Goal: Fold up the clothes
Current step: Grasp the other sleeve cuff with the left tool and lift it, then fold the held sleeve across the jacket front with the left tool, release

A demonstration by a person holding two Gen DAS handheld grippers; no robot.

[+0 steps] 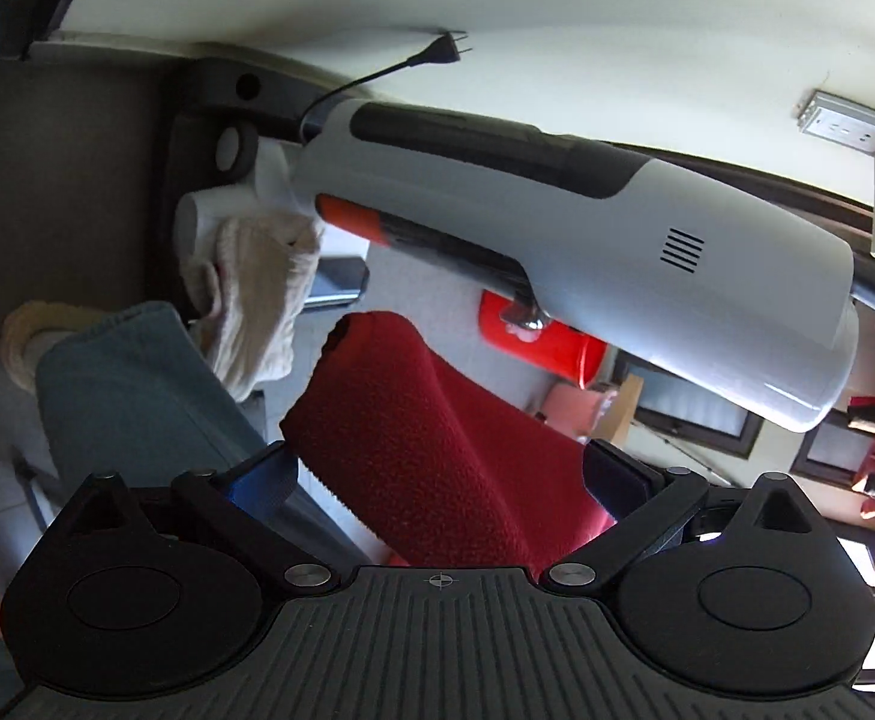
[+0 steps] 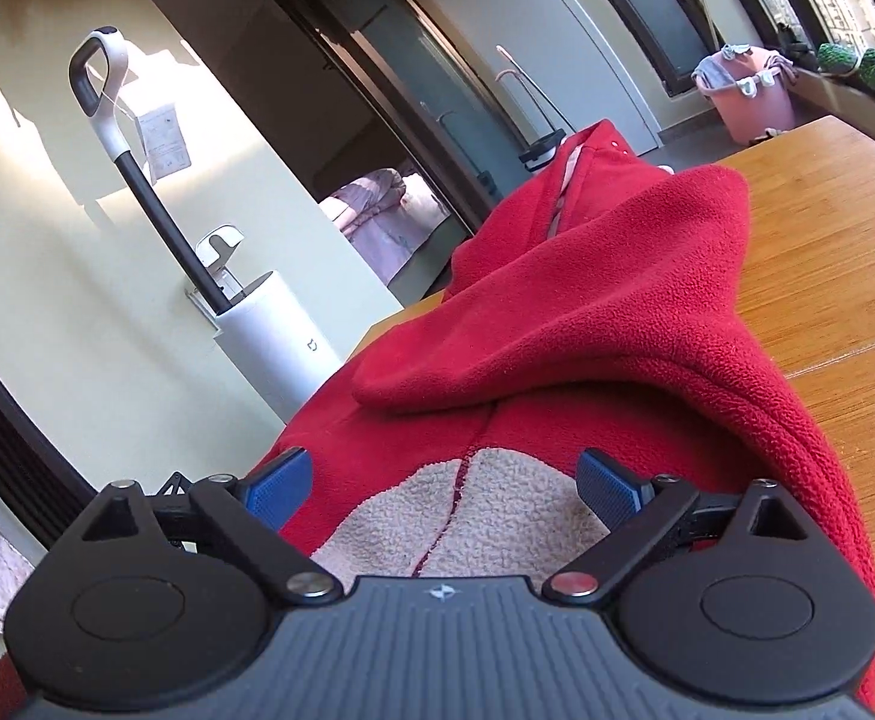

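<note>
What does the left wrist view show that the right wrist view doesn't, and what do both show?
Only the left wrist view: a hand in a white knit glove, a blue-grey sleeve and a wall socket, with a white vacuum body close up and sideways.

Only the right wrist view: the wooden table, the garment's pale fleecy lining, a pink laundry basket.

Both: the red fleece garment, lying between widely spread jaws in each view.
</note>
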